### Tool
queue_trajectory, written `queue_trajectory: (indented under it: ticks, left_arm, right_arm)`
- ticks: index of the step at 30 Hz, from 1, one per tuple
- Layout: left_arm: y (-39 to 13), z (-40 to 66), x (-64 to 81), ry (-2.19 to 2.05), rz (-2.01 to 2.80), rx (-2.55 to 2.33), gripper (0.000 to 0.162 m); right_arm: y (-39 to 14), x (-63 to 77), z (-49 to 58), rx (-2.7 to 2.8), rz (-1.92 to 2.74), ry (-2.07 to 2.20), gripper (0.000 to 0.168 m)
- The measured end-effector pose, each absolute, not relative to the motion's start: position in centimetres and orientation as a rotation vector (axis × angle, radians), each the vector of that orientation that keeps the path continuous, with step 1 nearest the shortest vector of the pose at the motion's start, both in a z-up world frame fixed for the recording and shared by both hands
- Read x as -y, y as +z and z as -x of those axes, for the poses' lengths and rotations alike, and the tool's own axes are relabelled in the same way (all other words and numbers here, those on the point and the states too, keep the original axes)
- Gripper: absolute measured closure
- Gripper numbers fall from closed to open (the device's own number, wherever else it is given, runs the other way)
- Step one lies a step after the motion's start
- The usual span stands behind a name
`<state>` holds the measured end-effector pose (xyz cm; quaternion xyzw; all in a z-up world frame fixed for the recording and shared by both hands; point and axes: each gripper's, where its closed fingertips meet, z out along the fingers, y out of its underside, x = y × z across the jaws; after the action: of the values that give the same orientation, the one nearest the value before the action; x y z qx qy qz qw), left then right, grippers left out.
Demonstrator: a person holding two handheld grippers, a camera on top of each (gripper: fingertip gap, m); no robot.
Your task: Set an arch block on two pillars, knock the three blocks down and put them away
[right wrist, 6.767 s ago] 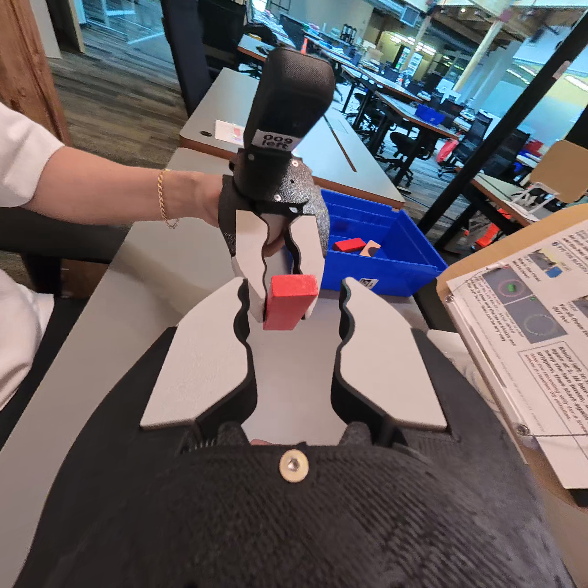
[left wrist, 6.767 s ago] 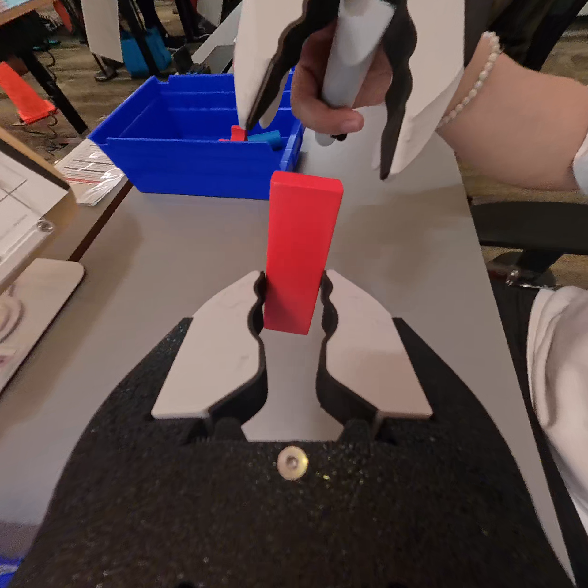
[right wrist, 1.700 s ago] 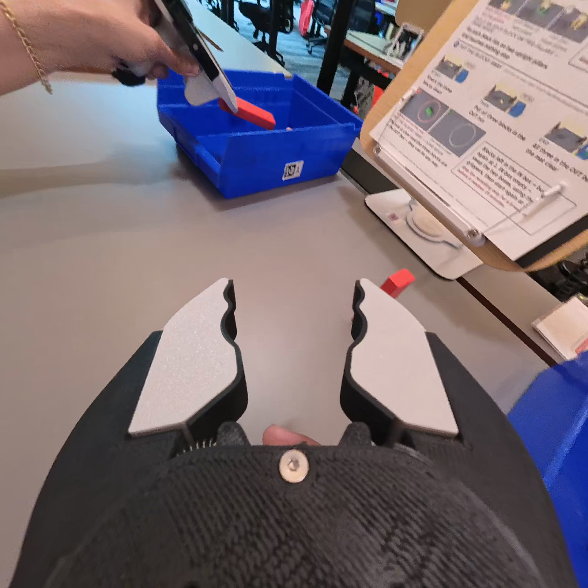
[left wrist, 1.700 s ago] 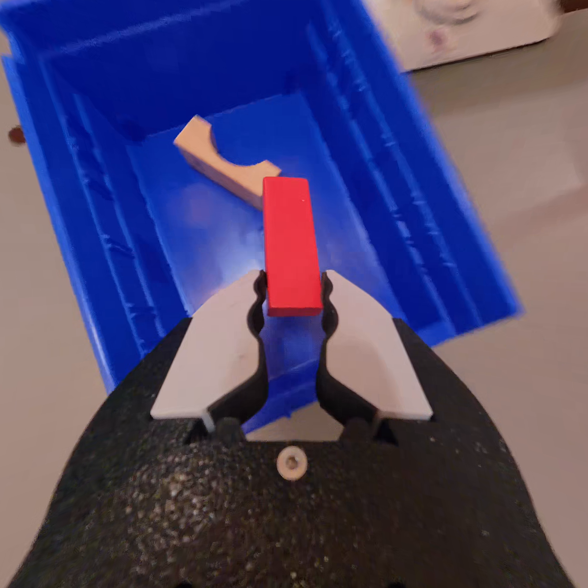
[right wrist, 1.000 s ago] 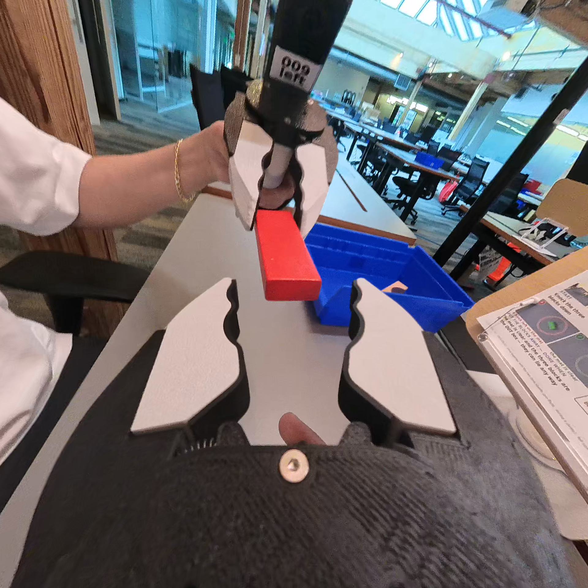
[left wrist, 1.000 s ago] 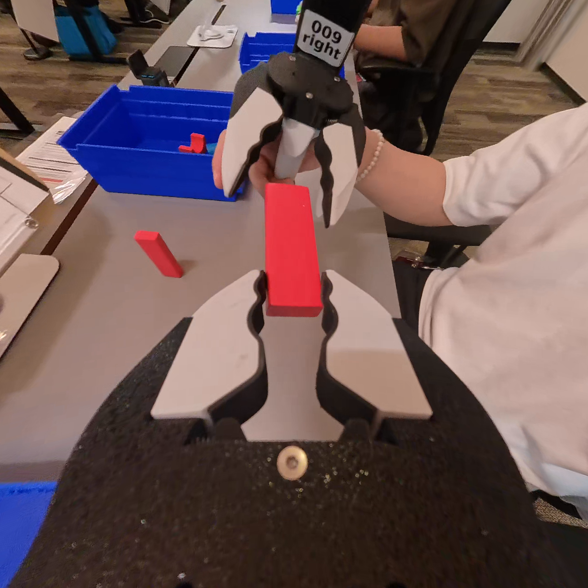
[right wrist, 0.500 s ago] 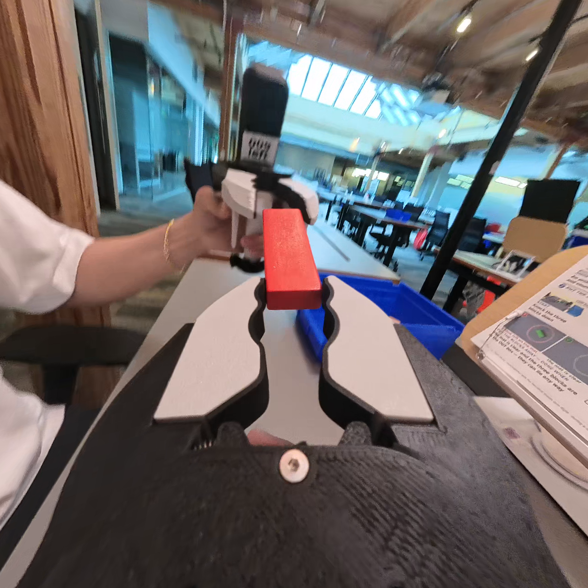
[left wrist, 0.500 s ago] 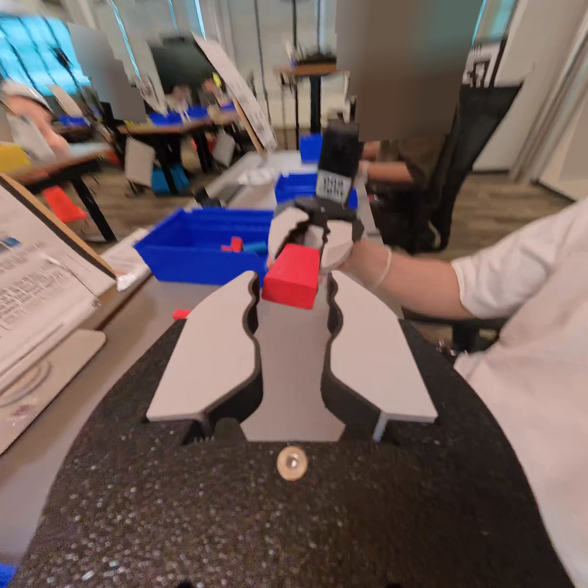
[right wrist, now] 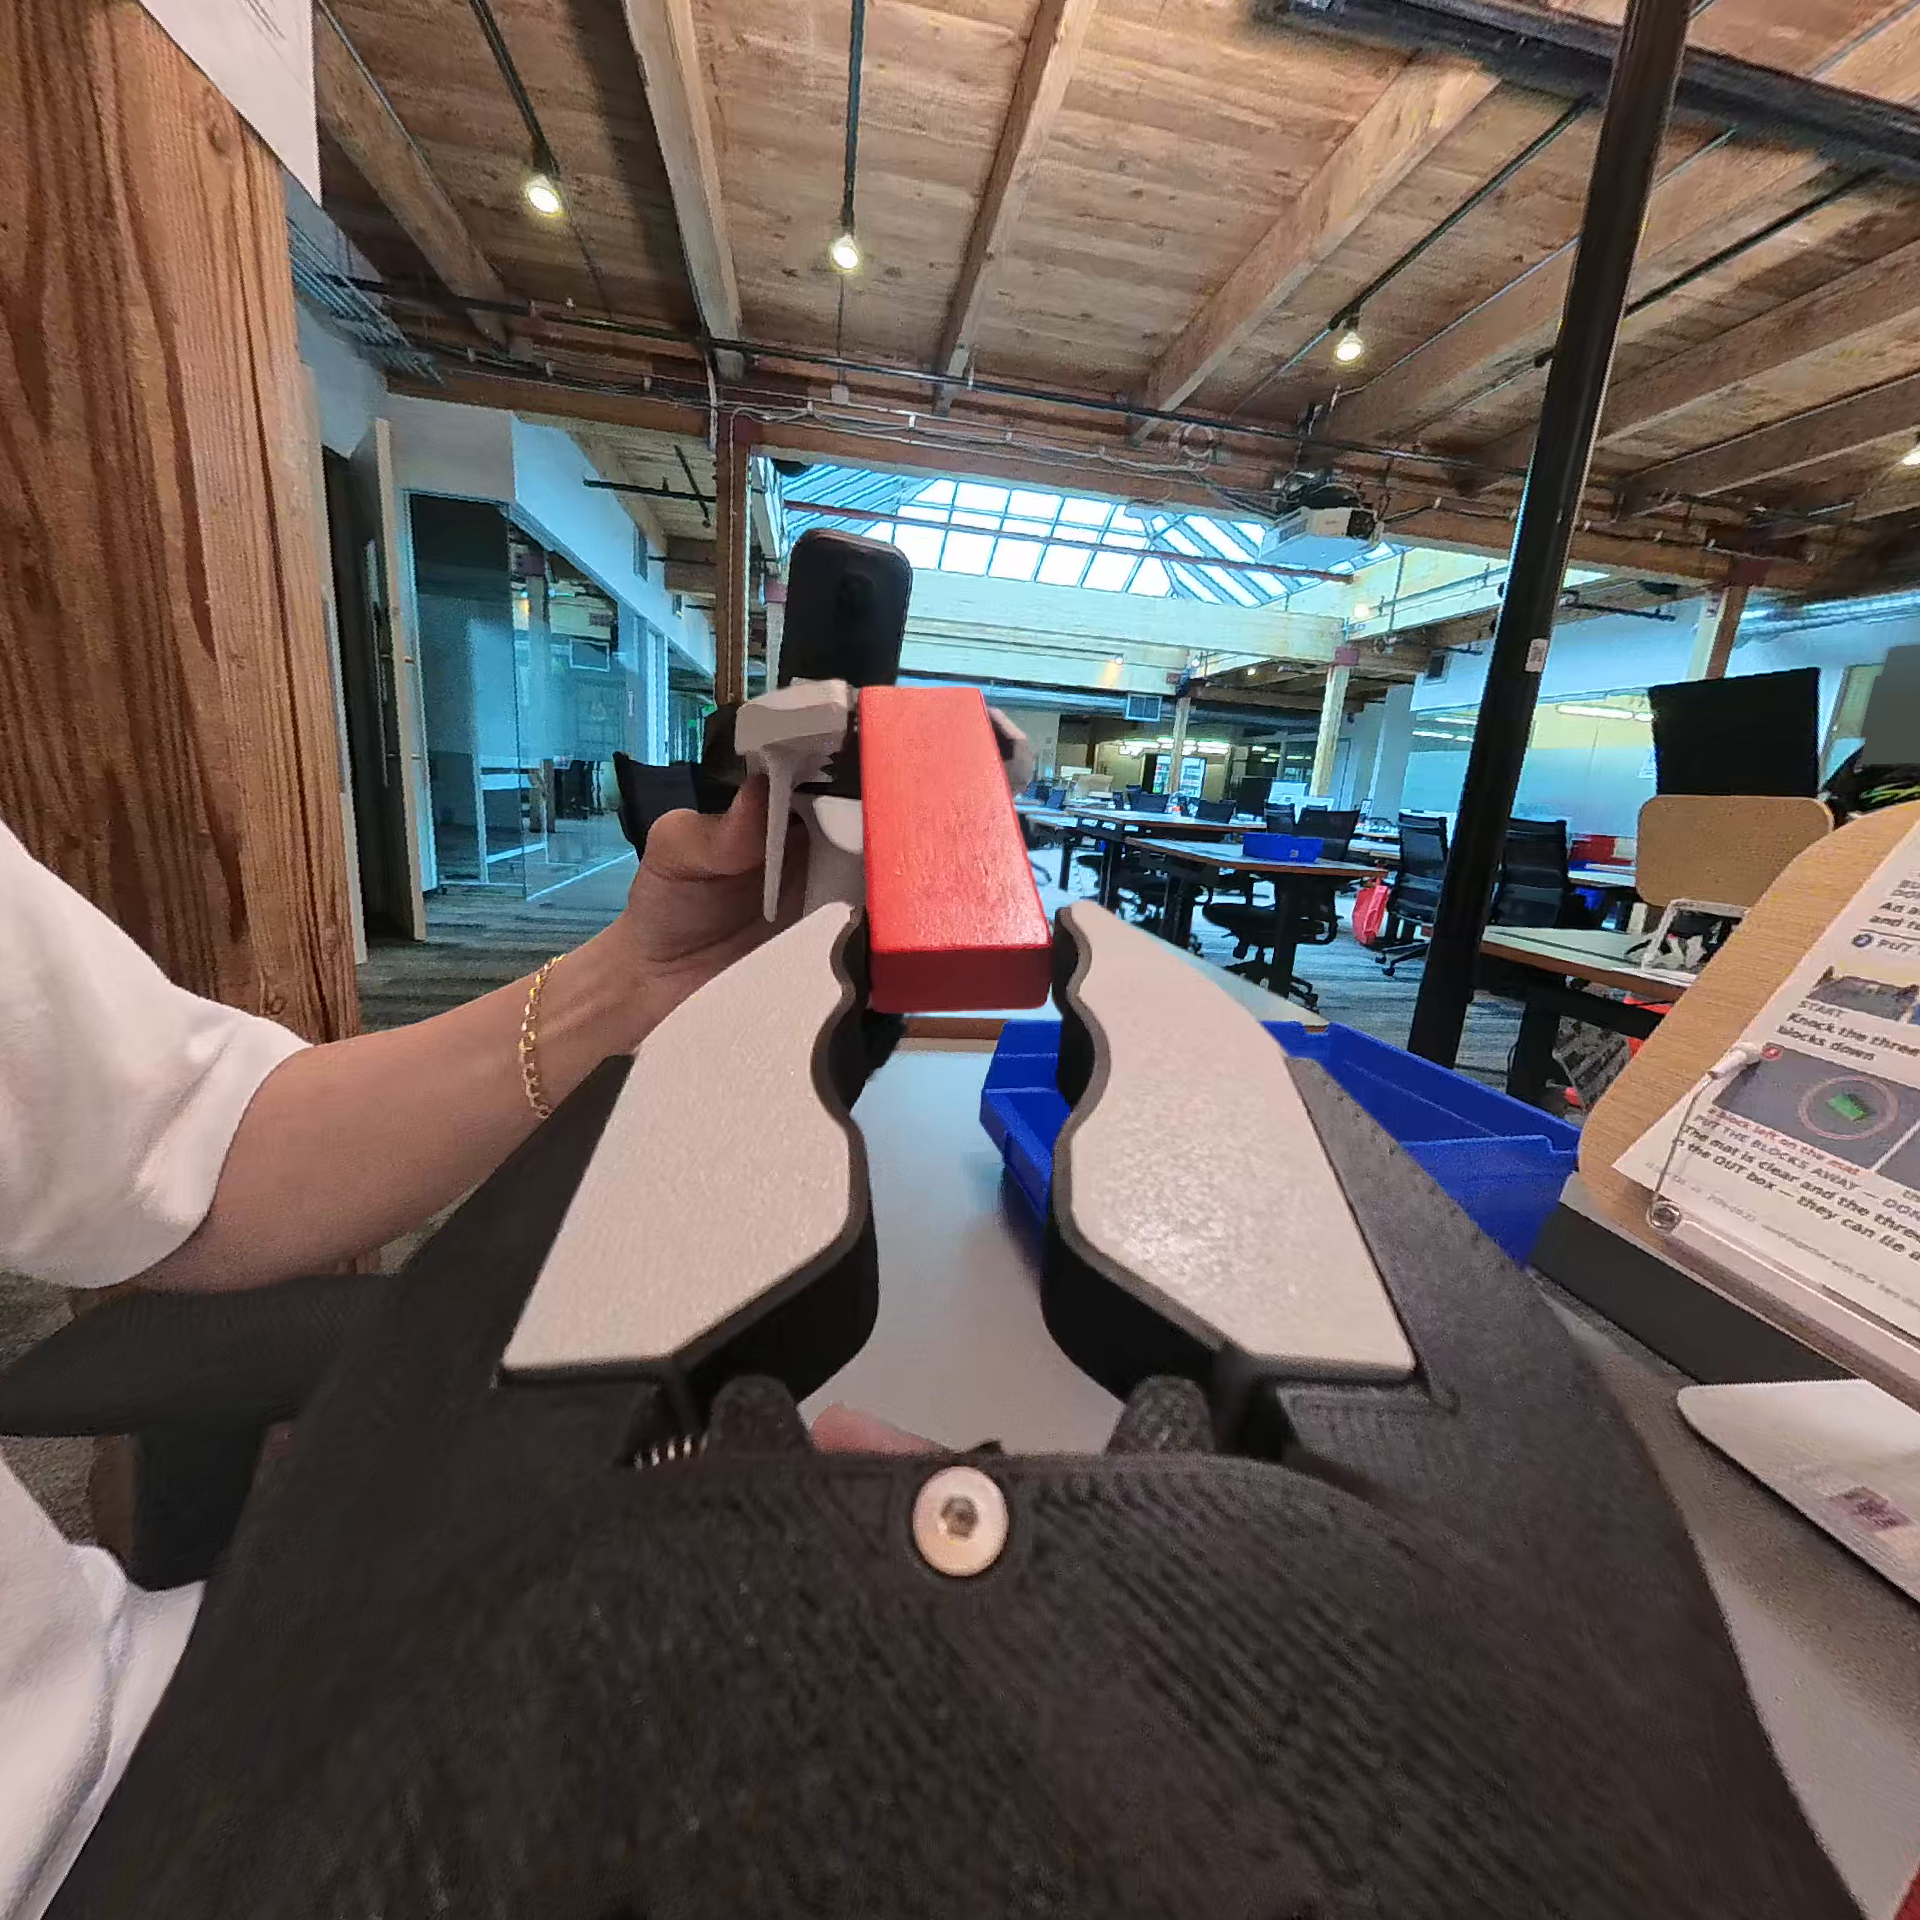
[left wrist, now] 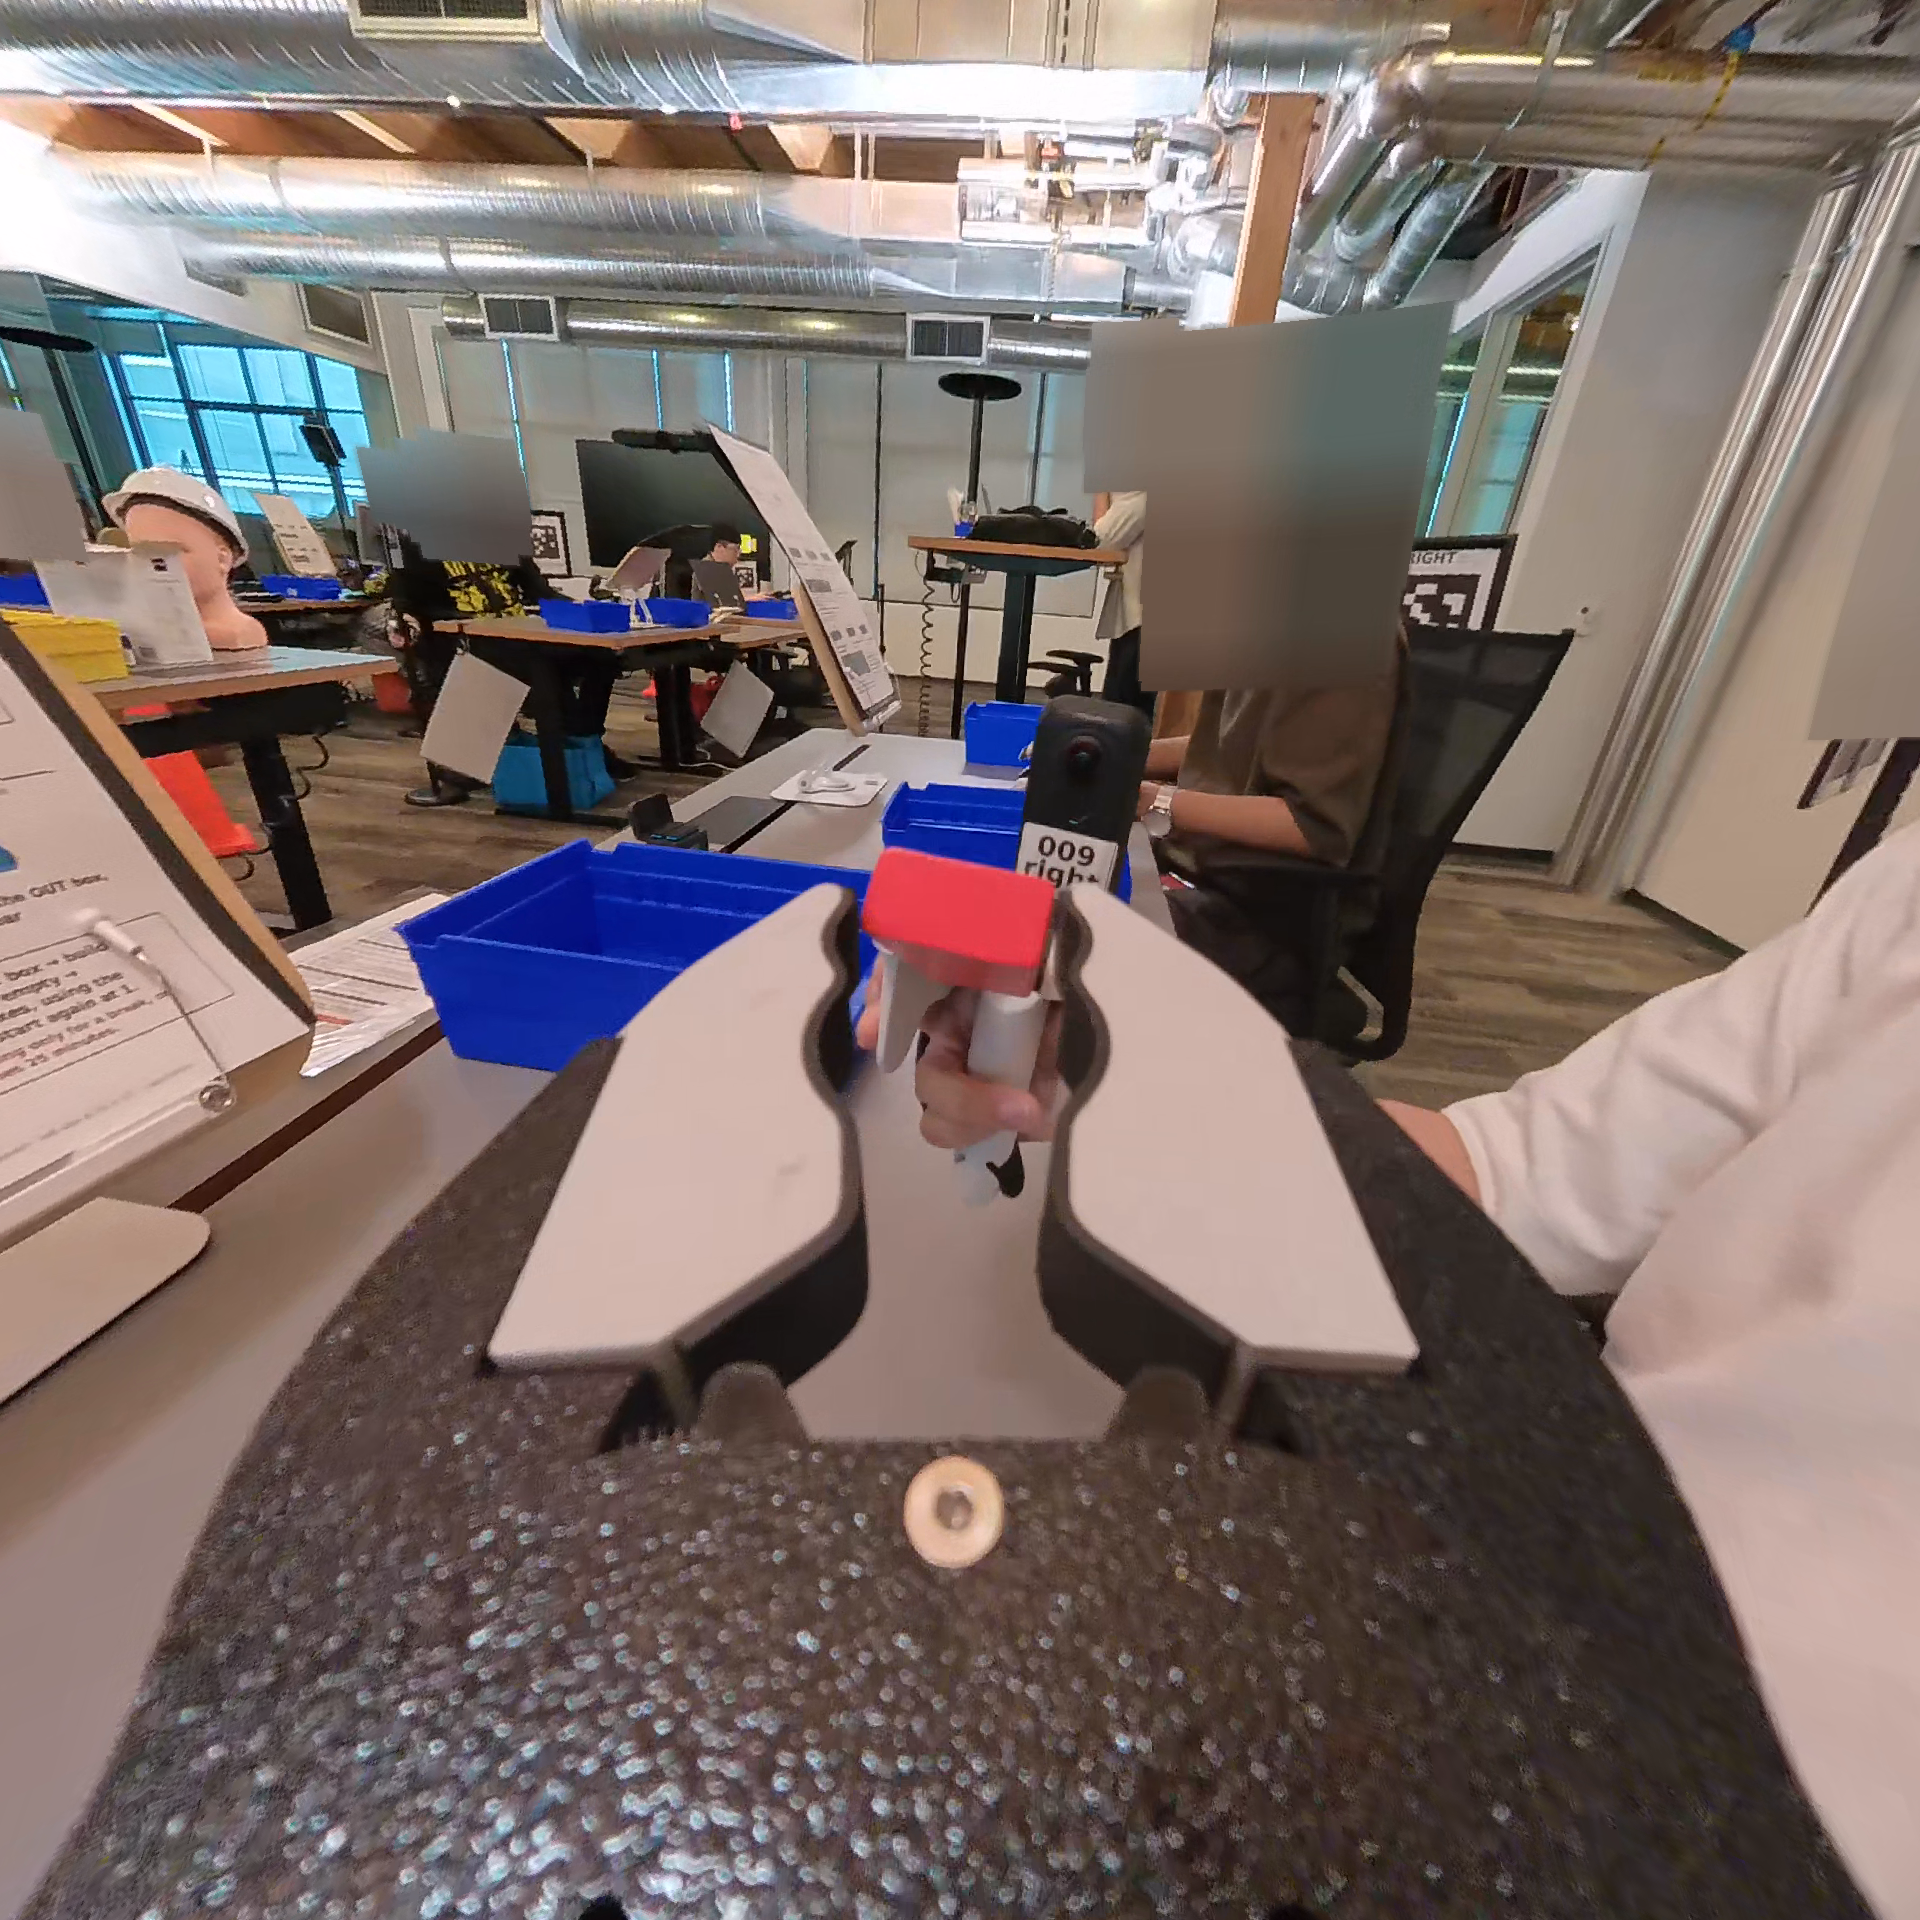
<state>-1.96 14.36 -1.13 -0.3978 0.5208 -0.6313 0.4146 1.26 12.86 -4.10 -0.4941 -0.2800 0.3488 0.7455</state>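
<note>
A red block is held in the air between both grippers. My right gripper is shut on its near end. In the right wrist view the block points away at my left gripper, whose white fingers flank the far end, with a hand behind. In the left wrist view, the block's end face sits between the tips of my left gripper. The jaws stand slightly wider than the block, with a thin gap on the right. The right gripper's white fingers show under the block.
A blue bin stands on the grey table ahead left. Another blue bin is ahead right in the right wrist view. An instruction board stands at the table edge and also shows in the left view. A seated person is beyond. About 6 centimetres separates my left fingertips from my right.
A second ago the left gripper alone held the block and the right was open. The right gripper has shut on it, the left has loosened, and both have tilted up level.
</note>
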Motion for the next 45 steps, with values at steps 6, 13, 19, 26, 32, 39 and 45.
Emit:
queue_trajectory:
  ticks: [6, 13, 19, 26, 32, 39, 45]
  left_arm:
    - [-2.1, 1.5, -14.6, -1.489, 1.020, -1.379, 0.128]
    - [-5.9, -1.2, -18.6, -1.215, 1.263, -1.525, 0.129]
    - [-10.5, -5.8, -23.4, -1.003, 1.332, -1.679, 0.129]
    - [-17.3, -10.3, -26.5, -0.859, 1.359, -1.855, 0.129]
    - [-18.1, -12.3, -27.4, -1.020, 1.296, -1.833, 0.129]
    - [-18.5, -12.8, -28.5, -1.171, 1.196, -1.861, 0.129]
    - [-19.8, -13.6, -28.9, -1.168, 1.197, -1.917, 0.129]
  right_arm:
    - [-5.5, -13.3, -1.6, 0.642, 1.175, 0.752, 0.134]
    - [-8.5, -13.6, -7.2, 0.646, 1.405, 0.399, 0.114]
    - [-9.2, -13.0, -11.2, 0.586, 1.501, 0.242, 0.110]
    - [-10.8, -13.0, -13.0, 0.576, 1.555, 0.200, 0.111]
    - [-10.5, -12.5, -13.4, 0.577, 1.535, 0.212, 0.111]
    - [-10.3, -12.3, -14.6, 0.541, 1.534, 0.216, 0.111]
    - [-10.6, -12.3, -14.8, 0.547, 1.544, 0.207, 0.111]
